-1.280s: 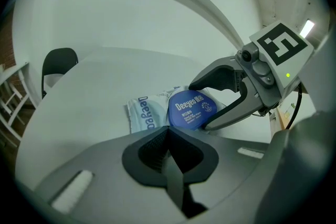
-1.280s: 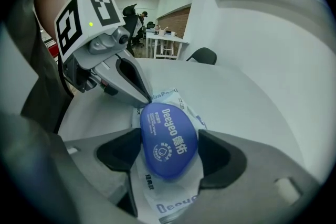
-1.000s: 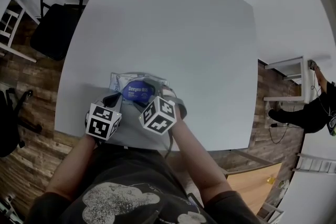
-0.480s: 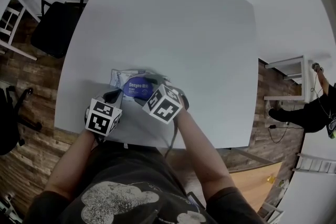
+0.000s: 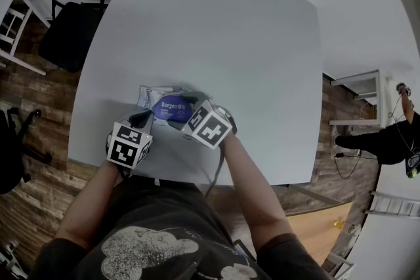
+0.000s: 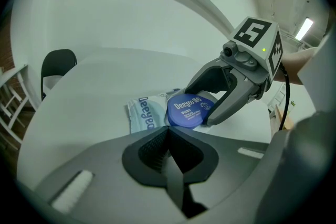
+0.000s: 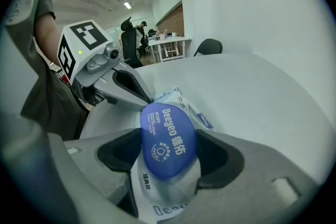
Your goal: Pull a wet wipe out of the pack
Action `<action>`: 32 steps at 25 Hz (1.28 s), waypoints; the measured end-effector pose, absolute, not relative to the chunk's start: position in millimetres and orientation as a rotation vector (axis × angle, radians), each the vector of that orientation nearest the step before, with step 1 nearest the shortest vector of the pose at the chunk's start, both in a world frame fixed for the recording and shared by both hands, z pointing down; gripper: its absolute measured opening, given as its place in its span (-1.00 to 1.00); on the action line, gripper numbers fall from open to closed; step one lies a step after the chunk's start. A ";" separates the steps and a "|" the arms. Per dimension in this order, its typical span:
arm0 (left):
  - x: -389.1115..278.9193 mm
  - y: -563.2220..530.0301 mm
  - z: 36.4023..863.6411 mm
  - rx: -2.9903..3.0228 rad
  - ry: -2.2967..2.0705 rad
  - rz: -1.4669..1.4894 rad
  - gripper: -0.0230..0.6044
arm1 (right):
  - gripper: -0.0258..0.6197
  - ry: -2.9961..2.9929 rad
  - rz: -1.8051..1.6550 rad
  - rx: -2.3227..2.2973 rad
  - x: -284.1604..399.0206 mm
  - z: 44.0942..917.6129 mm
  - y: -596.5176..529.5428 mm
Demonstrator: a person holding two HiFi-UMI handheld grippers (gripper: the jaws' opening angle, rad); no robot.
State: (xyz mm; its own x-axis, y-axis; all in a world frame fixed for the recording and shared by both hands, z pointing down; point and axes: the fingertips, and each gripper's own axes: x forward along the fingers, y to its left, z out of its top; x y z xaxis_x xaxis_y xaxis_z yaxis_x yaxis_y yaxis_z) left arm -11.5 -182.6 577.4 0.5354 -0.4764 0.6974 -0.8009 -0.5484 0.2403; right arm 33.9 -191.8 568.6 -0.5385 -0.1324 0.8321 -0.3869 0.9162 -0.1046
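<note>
Head view: the white counter (image 5: pixel 216 29) fills the middle, with a black chair (image 5: pixel 72 10) beyond its far left corner. The wipes pack (image 5: pixel 149 100) lies by the near edge, half hidden behind the right gripper (image 5: pixel 182 117), whose jaws pinch its blue lid (image 5: pixel 172 106). The left gripper (image 5: pixel 146 119) has its jaws pressed together at the pack's near left edge.

Blue lid (image 7: pixel 168 144) w/ white print, whitish pack (image 6: pixel 140 115) w/ blue print, b&w-patterned cubes (image 5: pixel 129 149), white table (image 5: pixel 216 42)

- Left tongs (image 6: pixel 167 134): grey moulded plastic with dark ribbed pads, topped by a white cube of black square markers (image 5: pixel 129 145).
- Right tongs (image 7: pixel 168 147): the same build, with a black cable (image 6: pixel 285 92).
- Dark short-sleeved T-shirt (image 5: pixel 164 236) with a pale print.
</note>
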 end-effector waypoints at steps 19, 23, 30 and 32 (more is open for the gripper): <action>-11.9 -181.5 579.5 2.242 -1.025 0.803 -0.87 | 0.04 -2.201 0.473 0.332 36.7 564.2 -196.1; -11.5 -180.9 580.3 2.239 -1.022 0.803 -0.87 | 0.04 -2.190 0.442 0.323 36.6 564.8 -195.0; -10.9 -179.6 578.8 2.251 -1.019 0.817 -0.87 | 0.05 -2.174 0.370 0.341 35.4 559.9 -192.7; -10.3 -179.6 579.5 2.257 -1.015 0.823 -0.87 | 0.05 -2.169 0.341 0.358 34.0 559.4 -191.2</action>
State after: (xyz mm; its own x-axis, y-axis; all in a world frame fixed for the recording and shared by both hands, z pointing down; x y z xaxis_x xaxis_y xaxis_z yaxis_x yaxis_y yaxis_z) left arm -10.3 -179.6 579.5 0.5328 -0.4662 0.7063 -0.7874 -0.5789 0.2120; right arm 34.0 -191.2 559.4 -0.5667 -0.1309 0.8134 -0.3740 0.9206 -0.1124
